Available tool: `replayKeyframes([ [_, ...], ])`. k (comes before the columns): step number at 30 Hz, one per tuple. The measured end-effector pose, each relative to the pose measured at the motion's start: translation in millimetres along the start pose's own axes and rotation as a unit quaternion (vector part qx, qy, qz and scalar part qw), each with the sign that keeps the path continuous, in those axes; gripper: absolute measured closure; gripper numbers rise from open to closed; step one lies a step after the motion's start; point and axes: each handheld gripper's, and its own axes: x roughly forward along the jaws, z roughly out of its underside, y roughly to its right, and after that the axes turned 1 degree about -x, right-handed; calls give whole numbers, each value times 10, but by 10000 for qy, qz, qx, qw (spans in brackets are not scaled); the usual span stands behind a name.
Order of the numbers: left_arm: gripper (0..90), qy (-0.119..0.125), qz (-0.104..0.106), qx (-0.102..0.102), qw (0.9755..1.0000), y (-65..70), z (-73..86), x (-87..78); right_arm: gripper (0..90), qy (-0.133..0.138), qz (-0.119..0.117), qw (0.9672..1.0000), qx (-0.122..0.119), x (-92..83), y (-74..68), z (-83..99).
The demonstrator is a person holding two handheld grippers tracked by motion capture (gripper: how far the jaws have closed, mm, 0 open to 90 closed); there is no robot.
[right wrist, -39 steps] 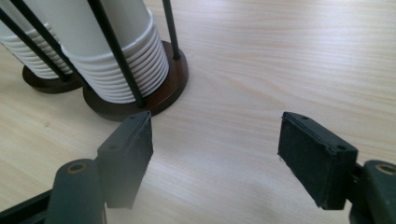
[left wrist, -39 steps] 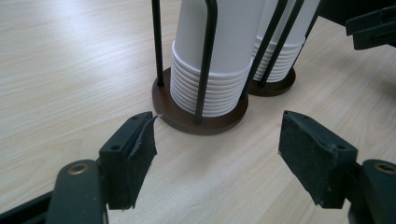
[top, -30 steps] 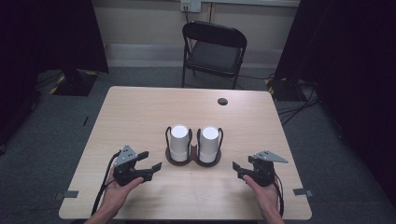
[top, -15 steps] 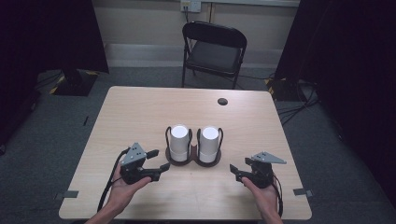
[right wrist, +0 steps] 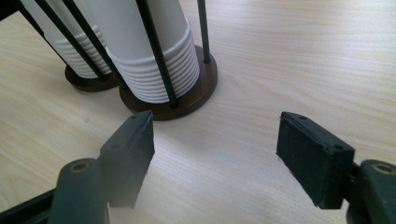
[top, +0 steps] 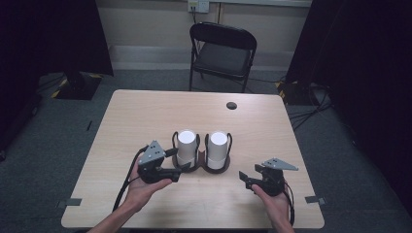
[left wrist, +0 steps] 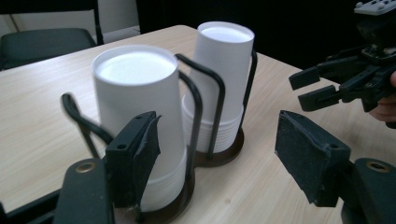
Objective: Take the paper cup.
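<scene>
Left gripper (top: 180, 168) has slid in from about 8 o'clock and now sits just beside the left stack of cups (top: 186, 148), jaws spread and empty; right gripper (top: 246, 177) has barely moved, at 4 o'clock of the rack (top: 216, 168), jaws also spread and empty. Both stacks stand upside down in the wire rack at table (top: 145, 111) centre, the right stack (top: 218, 149) beside the left one. Likely step is pulling the top cup off the left stack: straddle the bare wall above the ribbed rims, between the wires, squeeze lightly, lift straight up.

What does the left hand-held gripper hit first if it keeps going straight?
Most likely the nearer stack of white cups in its wire holder. The left hand-held gripper is open and aimed at that side, though depth is hard to judge.
</scene>
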Motion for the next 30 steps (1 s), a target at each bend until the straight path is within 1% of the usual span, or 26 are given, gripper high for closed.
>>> replayKeyframes([
  [1, 304, -12, 20, 40, 10000, -2, -13, 20, 277, -23, 9, 10000, 0, 6, 2, 4],
  [2, 310, 25, 9, 5, 10000, -9, -33, 43, 277, -39, -1, 10000, 9, 15, 4, 7],
  [3, 309, 77, 21, 12, 10000, -23, -77, 80, 278, -76, -37, 10000, -7, 23, 2, 5],
  [4, 309, 125, 28, -18, 9999, -17, -99, 101, 278, -82, -24, 10000, -18, 22, -5, 2],
  [6, 307, 118, 42, 10, 9999, -10, -118, 111, 278, -78, -18, 10000, -30, 23, -8, 3],
  [7, 307, 83, 27, 182, 9998, 26, -181, 148, 278, -84, -10, 9999, -57, 27, -11, 5],
  [8, 302, 83, 61, 201, 9997, 39, -209, 166, 278, -101, 26, 9999, -87, 31, -14, 3],
  [9, 301, 93, 84, 198, 9997, 44, -229, 178, 278, -120, 45, 9999, -93, 37, -14, 0],
  [10, 298, 116, 123, 209, 9996, 51, -259, 197, 279, -134, 13, 9999, -64, 39, -14, -3],
  [13, 295, 144, 143, 224, 9995, 56, -294, 235, 279, -125, 3, 9999, -89, 51, -16, -11],
  [14, 289, 149, 249, 176, 9994, 53, -319, 295, 279, -137, -29, 9999, -92, 54, -27, -13],
  [15, 280, 159, 228, 198, 9994, 56, -326, 324, 279, -144, -23, 9998, -99, 57, -30, -10],
  [16, 281, 165, 168, 268, 9994, 57, -337, 360, 279, -151, -29, 9998, -99, 59, -30, -9],
  [18, 280, 172, 181, 241, 9994, 41, -354, 402, 279, -173, -35, 9998, -85, 59, -31, -9],
  [19, 274, 185, 213, 208, 9994, 23, -370, 421, 279, -159, -30, 9998, -103, 54, -31, -9],
  [22, 258, 194, 214, 240, 9993, 13, -400, 435, 278, -97, -55, 9999, -103, 40, -31, -12],
  [23, 258, 231, 221, 241, 9992, 6, -414, 445, 277, -69, -73, 9999, -99, 35, -30, -13],
  [25, 233, 163, 254, 183, 9994, -20, -455, 494, 257, 69, -158, 9997, -143, 14, -34, -26],
  [26, 221, 163, 254, 183, 9994, -20, -455, 494, 257, 69, -158, 9997, -143, 14, -34, -26],
  [27, 216, 134, 243, 230, 9994, -22, -474, 520, 249, 139, -212, 9996, -137, -2, -42, -33],
  [28, 222, 136, 227, 232, 9994, -28, -487, 537, 247, 152, -217, 9996, -128, -4, -44, -34],
  [30, 263, 138, 225, 227, 9994, -39, -506, 546, 241, 131, -209, 9996, -122, -5, -47, -35],
])
